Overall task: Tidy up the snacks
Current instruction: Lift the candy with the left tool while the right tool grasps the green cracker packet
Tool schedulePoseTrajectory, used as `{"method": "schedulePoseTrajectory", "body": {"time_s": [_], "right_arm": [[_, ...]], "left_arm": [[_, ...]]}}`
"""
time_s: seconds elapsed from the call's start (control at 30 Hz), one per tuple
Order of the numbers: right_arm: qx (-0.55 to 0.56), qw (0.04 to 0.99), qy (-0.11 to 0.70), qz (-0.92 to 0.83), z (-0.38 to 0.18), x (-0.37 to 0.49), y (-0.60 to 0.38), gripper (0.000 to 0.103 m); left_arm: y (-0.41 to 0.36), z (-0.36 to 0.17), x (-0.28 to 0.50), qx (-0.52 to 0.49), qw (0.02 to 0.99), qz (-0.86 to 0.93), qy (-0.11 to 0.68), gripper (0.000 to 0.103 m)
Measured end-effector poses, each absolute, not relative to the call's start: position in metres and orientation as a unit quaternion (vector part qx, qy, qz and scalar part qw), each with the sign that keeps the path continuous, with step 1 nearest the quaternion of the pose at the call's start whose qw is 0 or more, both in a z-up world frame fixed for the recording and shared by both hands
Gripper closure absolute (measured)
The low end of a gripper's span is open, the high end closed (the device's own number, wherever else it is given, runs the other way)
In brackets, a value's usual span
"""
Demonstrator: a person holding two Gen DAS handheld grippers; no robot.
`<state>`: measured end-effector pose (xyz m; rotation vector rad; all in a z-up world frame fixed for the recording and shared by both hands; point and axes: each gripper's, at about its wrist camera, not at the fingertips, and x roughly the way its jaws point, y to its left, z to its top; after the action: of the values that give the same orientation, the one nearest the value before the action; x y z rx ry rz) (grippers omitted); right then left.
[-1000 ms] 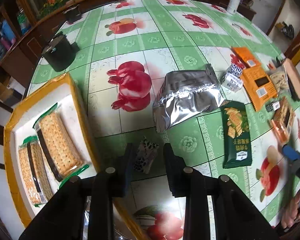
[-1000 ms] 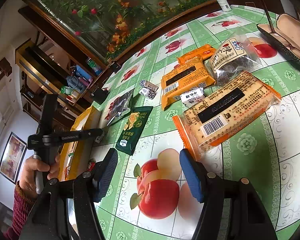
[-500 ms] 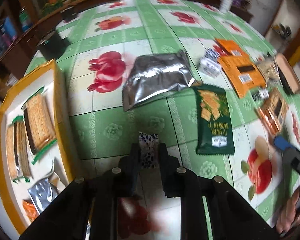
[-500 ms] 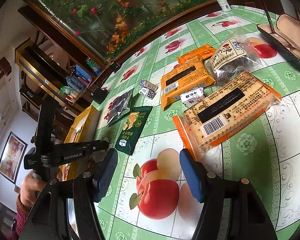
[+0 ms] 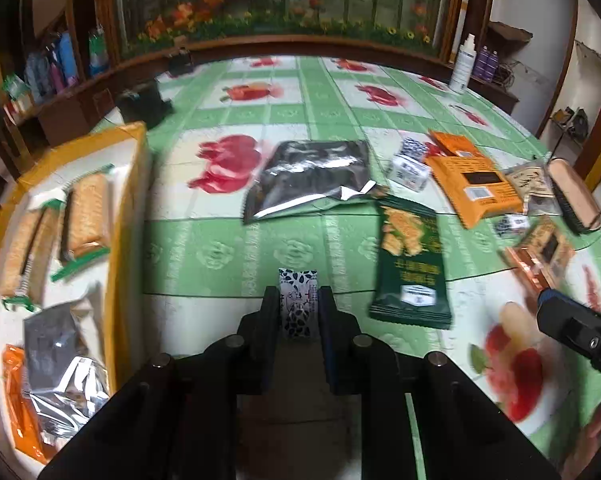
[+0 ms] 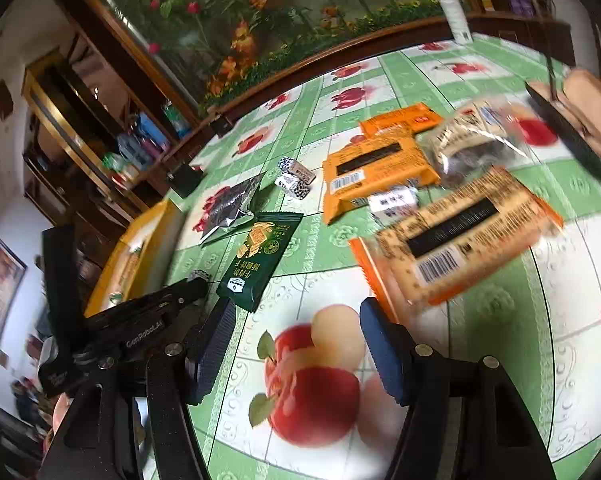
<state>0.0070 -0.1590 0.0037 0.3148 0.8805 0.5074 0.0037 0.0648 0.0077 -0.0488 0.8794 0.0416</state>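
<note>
Your left tongs (image 5: 299, 312) are clamped on a small black-and-white patterned snack packet (image 5: 298, 300), a pad pressing each side, and the packet stands upright between them above the green fruit-print cloth of the counter (image 5: 220, 248). Whether its lower end touches the cloth you cannot tell from these views. Your right tongs (image 6: 296, 344) are spread wide with nothing between them — they hover over a printed apple on the cloth, just short of the clear orange-edged cracker pack (image 6: 456, 236).

To your left sits the yellow-rimmed tray (image 5: 128, 216), already carrying two green-ended cracker packs (image 5: 86, 216), a crumpled silver pouch (image 5: 64, 364) and an orange wrapper at its near corner. Just right of the held packet lies the dark green cracker bag (image 5: 410, 268); beyond it a silver foil bag (image 5: 308, 176) lies flat. Farther right are two more small patterned packets (image 5: 410, 160), two orange packs (image 5: 474, 180) and a clear bag of dark snacks (image 6: 472, 144) — all on the cloth, outside the tray.
</note>
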Motion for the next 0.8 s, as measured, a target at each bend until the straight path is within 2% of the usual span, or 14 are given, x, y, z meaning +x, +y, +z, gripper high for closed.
{"method": "schedulePoseTrajectory", "body": {"time_s": [0.33,0.37,0.43,0.63,0.67,0.73,0.8], "right_arm": [[0.084,0.841,0.493,0.208,0.000,0.078,-0.085,0.030],[0.070,0.841,0.496,0.204,0.000,0.084,-0.080,0.030],[0.031,0.840,0.503,0.199,0.001,0.092,-0.070,0.022],[-0.109,0.846,0.474,0.216,-0.007,0.086,-0.049,0.020],[-0.118,0.849,0.469,0.214,-0.007,0.086,-0.054,0.023],[-0.112,0.852,0.462,0.220,-0.004,0.088,-0.070,0.054],[-0.094,0.856,0.462,0.213,-0.004,0.094,-0.084,0.054]], "left_arm": [[0.070,0.008,0.004,-0.047,0.906,0.002,0.420,0.085],[0.070,0.008,0.004,-0.047,0.906,0.002,0.421,0.085],[0.070,0.008,0.003,-0.046,0.906,0.002,0.421,0.085],[0.066,0.006,0.004,-0.031,0.905,0.003,0.424,0.083],[0.064,0.007,0.004,-0.027,0.906,0.001,0.423,0.083],[0.066,0.007,0.004,-0.034,0.906,-0.001,0.422,0.083],[0.065,0.007,0.005,-0.033,0.906,0.000,0.422,0.083]]}}
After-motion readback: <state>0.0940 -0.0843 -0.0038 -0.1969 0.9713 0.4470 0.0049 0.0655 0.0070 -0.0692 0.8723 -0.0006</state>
